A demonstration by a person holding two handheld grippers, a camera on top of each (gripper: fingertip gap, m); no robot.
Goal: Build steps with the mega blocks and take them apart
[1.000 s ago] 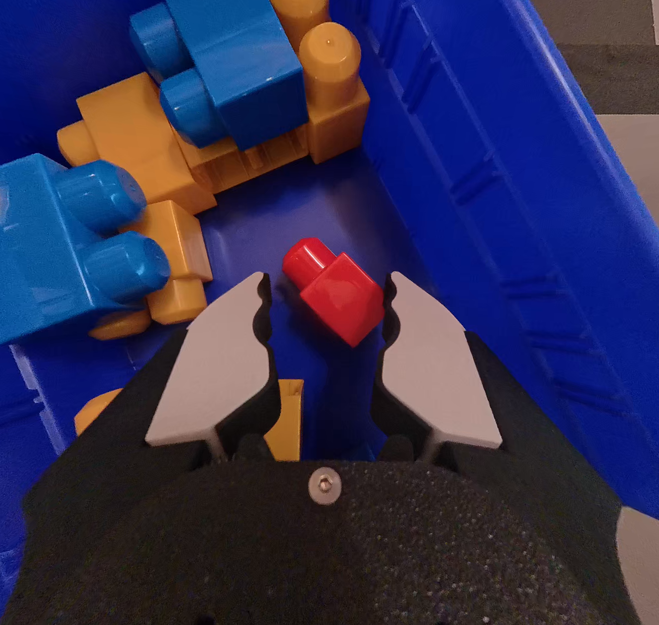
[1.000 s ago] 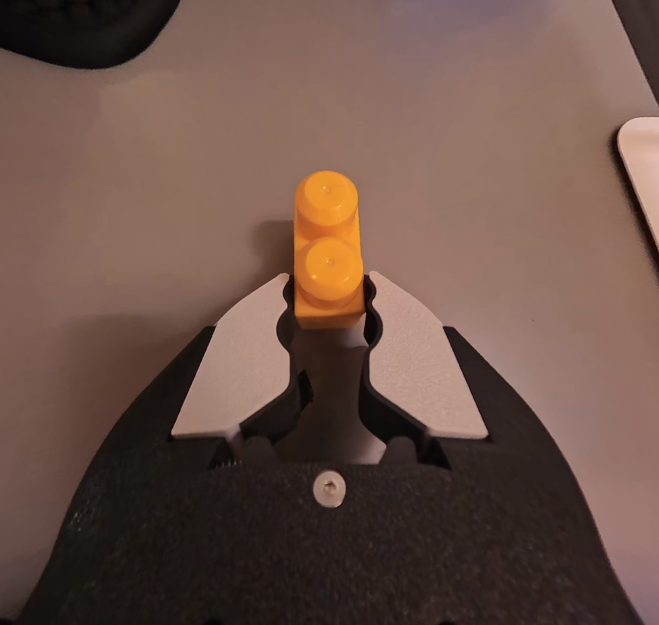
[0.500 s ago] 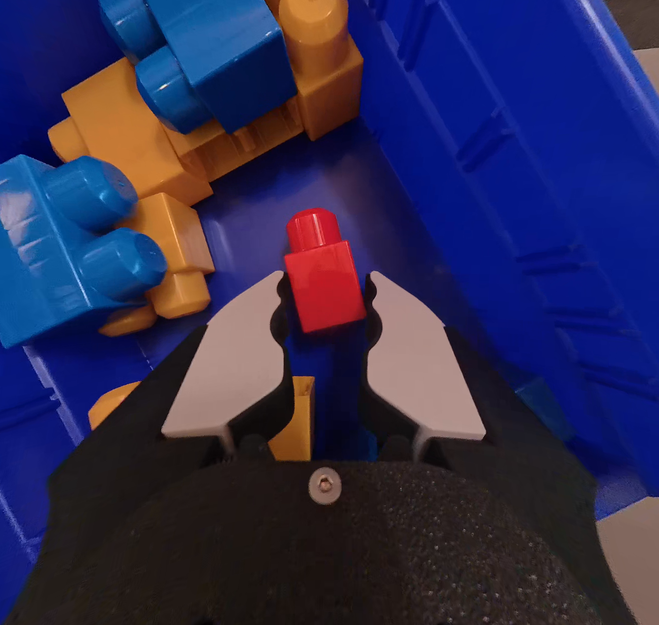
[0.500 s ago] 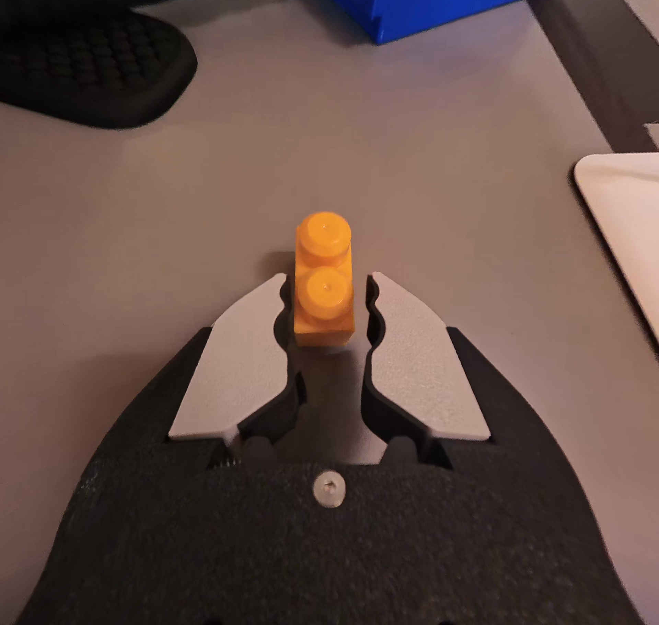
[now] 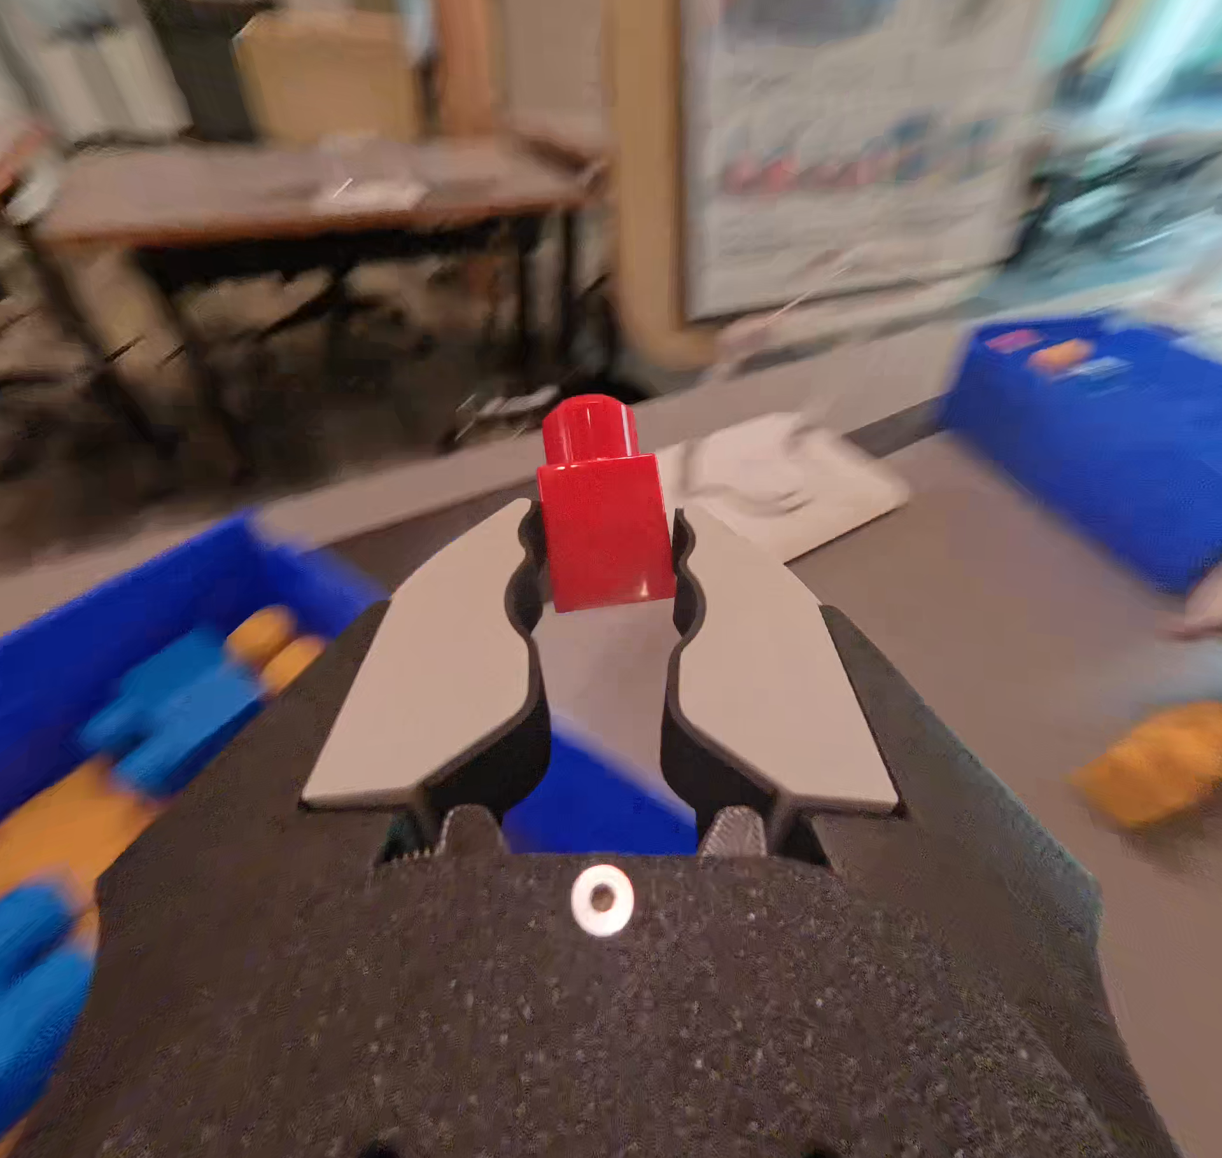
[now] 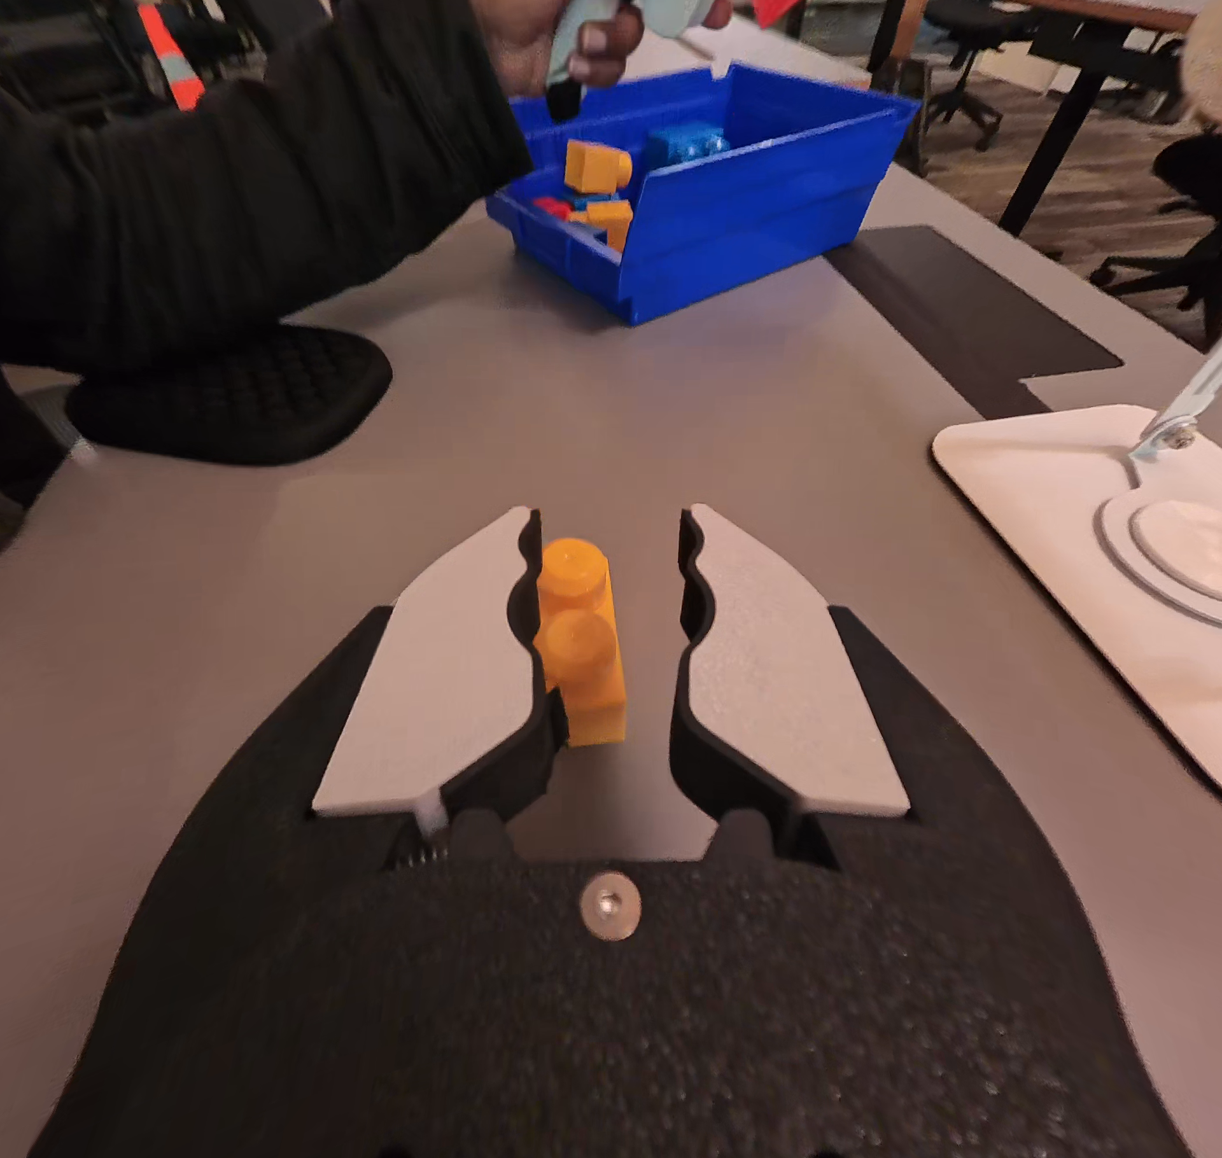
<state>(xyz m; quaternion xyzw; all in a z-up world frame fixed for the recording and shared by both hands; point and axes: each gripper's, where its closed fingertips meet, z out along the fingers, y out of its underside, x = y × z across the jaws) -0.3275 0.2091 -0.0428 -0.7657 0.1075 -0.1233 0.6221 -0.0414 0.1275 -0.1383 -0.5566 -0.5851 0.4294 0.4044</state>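
My left gripper (image 5: 604, 525) is shut on a red one-stud block (image 5: 598, 551), both pads pressed on its sides, and holds it in the air, stud up, above the blue bin (image 5: 132, 597). The left wrist view is motion-blurred. My right gripper (image 6: 608, 525) is open above the grey table (image 6: 661, 412). An orange two-stud block (image 6: 582, 644) stands on the table between the fingers, close to the left finger (image 6: 463, 630), with a clear gap to the right pad. In the right wrist view a sleeved hand (image 6: 529, 22) holds the left gripper above the bin (image 6: 727, 214).
The bin holds several blue, orange and red blocks (image 6: 595, 168). A black textured pad (image 6: 231, 392) lies at the left. A white lamp base (image 6: 1091, 531) sits at the right. A dark strip (image 6: 959, 306) crosses the table's far right. A second blue bin (image 5: 1091, 439) shows blurred. Left tips to right tips: about 30 cm.
My left gripper closed on the red block in the bin and lifted it out. My right gripper let go of the orange block, widened and drew back; the block stays on the table.
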